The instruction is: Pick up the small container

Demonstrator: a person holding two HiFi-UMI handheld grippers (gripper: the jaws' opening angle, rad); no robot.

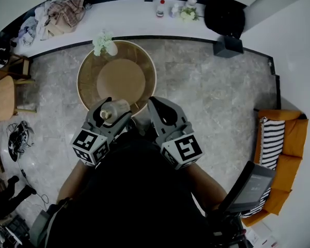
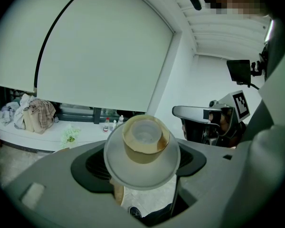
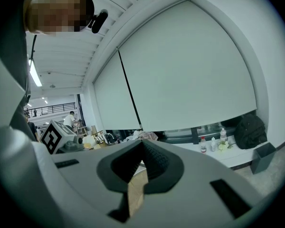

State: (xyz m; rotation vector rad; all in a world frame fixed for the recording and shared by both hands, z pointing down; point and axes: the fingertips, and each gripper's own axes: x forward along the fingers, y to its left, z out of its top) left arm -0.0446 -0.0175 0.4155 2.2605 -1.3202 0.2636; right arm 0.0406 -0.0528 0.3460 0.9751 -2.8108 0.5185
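The small container (image 1: 117,108), a pale translucent jar with a tan end, is held lifted at the near edge of the round wooden table (image 1: 88,84). My left gripper (image 1: 109,112) is shut on it. In the left gripper view the small container (image 2: 142,146) fills the space between the dark pads (image 2: 95,167), seen end-on as a white disc with a tan ring. My right gripper (image 1: 153,103) hovers just right of it, shut and empty. In the right gripper view the right gripper (image 3: 142,145) has its ribbed pads (image 3: 156,160) pressed together at the tip.
A white vase of pale flowers (image 1: 104,43) stands on the table's far left rim. A white window ledge (image 1: 129,17) behind carries bottles (image 1: 160,8), clothes (image 1: 62,12) and a black bag (image 1: 225,17). An orange sofa (image 1: 289,154) stands right, a wooden chair (image 1: 2,97) left.
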